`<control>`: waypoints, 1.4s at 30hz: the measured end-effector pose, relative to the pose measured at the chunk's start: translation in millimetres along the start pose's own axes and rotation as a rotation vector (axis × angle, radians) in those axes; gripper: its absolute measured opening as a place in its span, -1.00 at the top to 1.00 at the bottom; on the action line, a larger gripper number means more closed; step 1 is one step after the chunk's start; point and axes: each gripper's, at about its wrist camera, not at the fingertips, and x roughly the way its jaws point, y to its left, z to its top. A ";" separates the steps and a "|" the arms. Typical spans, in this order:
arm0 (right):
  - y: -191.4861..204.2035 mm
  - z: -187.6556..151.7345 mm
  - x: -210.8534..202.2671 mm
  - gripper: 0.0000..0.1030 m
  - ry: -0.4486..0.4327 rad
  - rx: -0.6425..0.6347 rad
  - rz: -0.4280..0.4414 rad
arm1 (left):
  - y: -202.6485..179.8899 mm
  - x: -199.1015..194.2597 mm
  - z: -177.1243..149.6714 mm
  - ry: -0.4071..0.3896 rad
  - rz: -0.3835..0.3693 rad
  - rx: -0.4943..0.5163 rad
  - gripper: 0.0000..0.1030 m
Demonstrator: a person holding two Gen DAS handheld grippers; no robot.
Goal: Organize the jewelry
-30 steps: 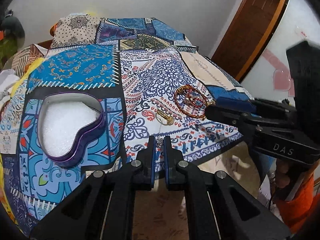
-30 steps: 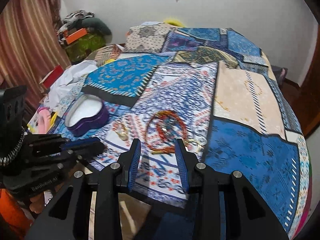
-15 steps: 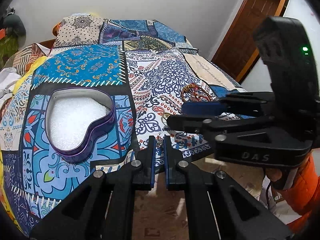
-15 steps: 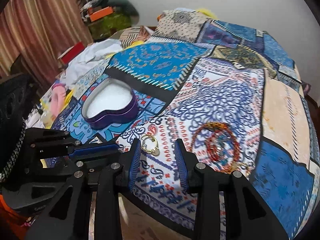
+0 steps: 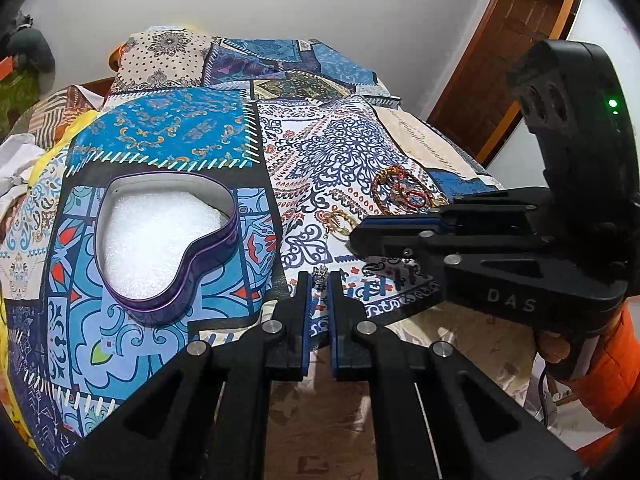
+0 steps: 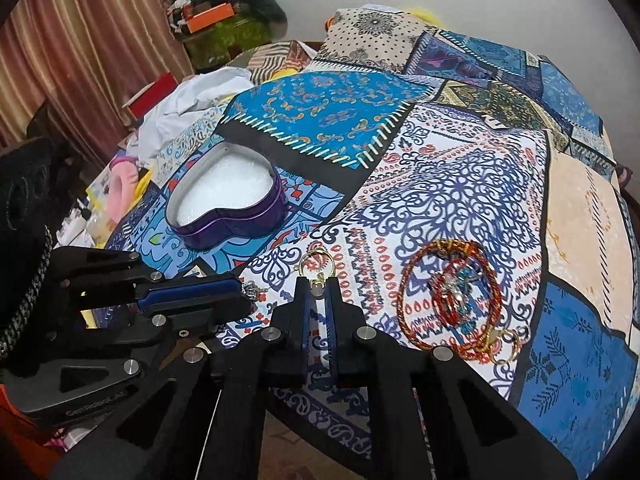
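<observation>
My left gripper (image 5: 320, 277) is shut on a small silver trinket (image 5: 320, 270) just above the bed's front edge; from the right wrist view the left gripper (image 6: 246, 294) shows at the left. Beside it, my right gripper (image 6: 318, 283) is shut on the lower end of a gold hoop earring (image 6: 316, 262) that lies on the patterned cover. In the left wrist view the right gripper (image 5: 355, 236) reaches in from the right to the earring (image 5: 338, 219). An open purple heart-shaped tin (image 5: 208, 256) (image 6: 236, 228) lined with white foam sits to the left. Red and gold bangles (image 6: 448, 292) (image 5: 400, 196) lie to the right.
A patchwork bedcover (image 6: 328, 120) spreads over the whole bed, with its front edge just under both grippers and the floor (image 5: 320, 420) below. White cloth and clutter (image 6: 188, 96) lie at the far left by a striped curtain (image 6: 80, 60). A wooden door (image 5: 508, 52) stands to the right.
My right gripper swung left from over the bangles to the gold earring, dipped, and its jaws closed on it. The left gripper kept still, holding the silver trinket.
</observation>
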 end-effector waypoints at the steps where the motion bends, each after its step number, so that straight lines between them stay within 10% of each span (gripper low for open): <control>1: -0.8 -0.1 -0.9 0.88 -0.005 0.005 -0.001 | -0.5 0.2 0.0 0.000 0.003 0.001 0.89; 23: 3.5 18.0 -54.4 0.88 -0.200 0.083 -0.057 | 15.2 -62.6 29.6 -0.159 0.067 -0.021 0.94; 29: 6.1 15.7 -56.5 0.88 -0.208 0.095 -0.062 | 0.4 -37.5 21.9 -0.084 0.052 0.024 0.25; 42: -5.5 6.6 -60.8 0.87 -0.196 0.121 -0.075 | -0.1 6.2 8.3 -0.009 0.068 0.011 0.84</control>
